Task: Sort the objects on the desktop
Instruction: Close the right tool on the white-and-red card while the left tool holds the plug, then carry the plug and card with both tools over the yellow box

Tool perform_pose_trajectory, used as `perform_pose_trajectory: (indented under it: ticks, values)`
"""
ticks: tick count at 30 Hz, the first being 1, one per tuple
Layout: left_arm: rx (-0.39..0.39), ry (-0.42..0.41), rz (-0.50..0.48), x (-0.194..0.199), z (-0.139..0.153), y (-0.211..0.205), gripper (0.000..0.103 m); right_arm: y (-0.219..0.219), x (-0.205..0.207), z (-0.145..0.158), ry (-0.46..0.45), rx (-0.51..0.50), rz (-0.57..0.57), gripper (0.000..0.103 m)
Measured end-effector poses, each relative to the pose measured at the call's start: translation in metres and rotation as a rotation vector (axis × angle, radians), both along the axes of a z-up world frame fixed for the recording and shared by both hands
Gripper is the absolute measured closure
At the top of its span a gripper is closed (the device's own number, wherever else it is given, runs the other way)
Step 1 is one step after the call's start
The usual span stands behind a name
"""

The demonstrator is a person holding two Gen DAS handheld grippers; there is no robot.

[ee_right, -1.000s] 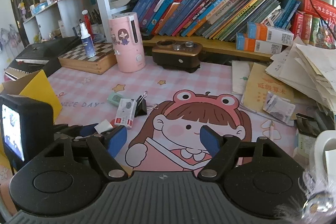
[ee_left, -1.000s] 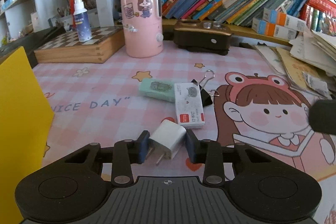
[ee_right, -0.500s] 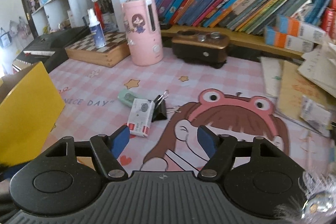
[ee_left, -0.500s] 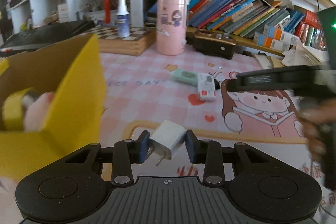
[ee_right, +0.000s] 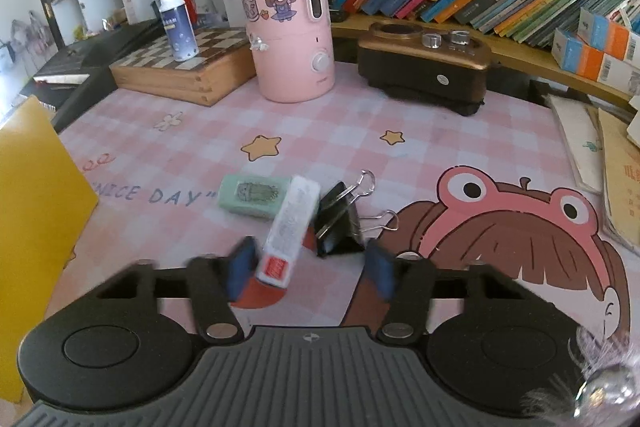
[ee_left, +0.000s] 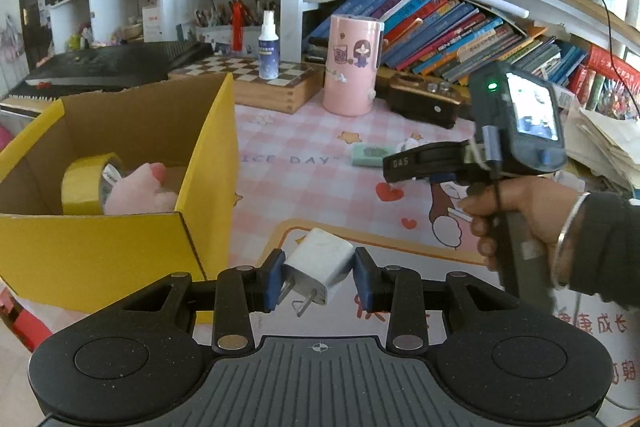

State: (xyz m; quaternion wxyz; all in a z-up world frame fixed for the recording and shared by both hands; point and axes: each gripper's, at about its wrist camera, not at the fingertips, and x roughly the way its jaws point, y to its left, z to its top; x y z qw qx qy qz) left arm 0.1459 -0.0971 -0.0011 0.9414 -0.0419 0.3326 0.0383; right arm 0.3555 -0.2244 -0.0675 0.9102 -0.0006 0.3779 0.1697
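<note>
My left gripper (ee_left: 318, 277) is shut on a white charger plug (ee_left: 320, 263), its prongs pointing down, just right of the open yellow box (ee_left: 208, 155). A yellow tape roll (ee_left: 86, 183) and a pink plush (ee_left: 144, 191) lie in the box. My right gripper (ee_right: 310, 267) is low over the mat and its jaws are closing. A white eraser pack with a red end (ee_right: 288, 227) stands tilted between them, close to the left finger (ee_right: 242, 265). Both pads do not press on it. A black binder clip (ee_right: 338, 223) and a green eraser (ee_right: 254, 195) lie just beyond.
A pink humidifier (ee_right: 290, 19), a wooden chess box (ee_right: 188, 67) with a spray bottle (ee_right: 176, 23) and a brown device (ee_right: 424, 63) stand at the back under the bookshelf. Paper stacks (ee_right: 612, 163) crowd the right edge. A person's hand (ee_left: 504, 211) holds the right gripper.
The left gripper carried the plug up and leftward to the yellow box. The right gripper came forward and down over the eraser pack and clip, and its jaws narrowed.
</note>
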Motion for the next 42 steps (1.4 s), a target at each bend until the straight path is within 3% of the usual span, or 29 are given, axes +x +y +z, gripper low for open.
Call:
perform_pose_trajectory:
  ticks: [2,6,7,22,33,42]
  values:
    - [-0.001,-0.005,-0.004,-0.002,0.001,0.0,0.068,0.001,0.0,0.0,-0.009,0.001,0.005,0.074]
    - [-0.004,-0.018,-0.005,-0.009,0.005,0.0,0.068,-0.004,-0.003,0.002,0.003,0.02,0.031,0.081]
    - [-0.008,-0.021,-0.003,-0.011,0.006,0.001,0.068,-0.005,-0.006,0.004,-0.001,0.025,0.041,0.09]
    - [-0.042,-0.055,0.025,-0.03,0.009,0.007,0.068,-0.028,-0.081,0.011,-0.002,-0.029,0.153,0.09]
    - [-0.057,-0.071,0.032,-0.041,0.011,0.011,0.068,-0.035,-0.098,0.023,0.002,0.019,0.145,0.09]
    - [-0.097,-0.093,0.008,-0.054,0.012,0.026,0.068,-0.029,-0.145,0.053,0.017,0.055,0.175,0.09]
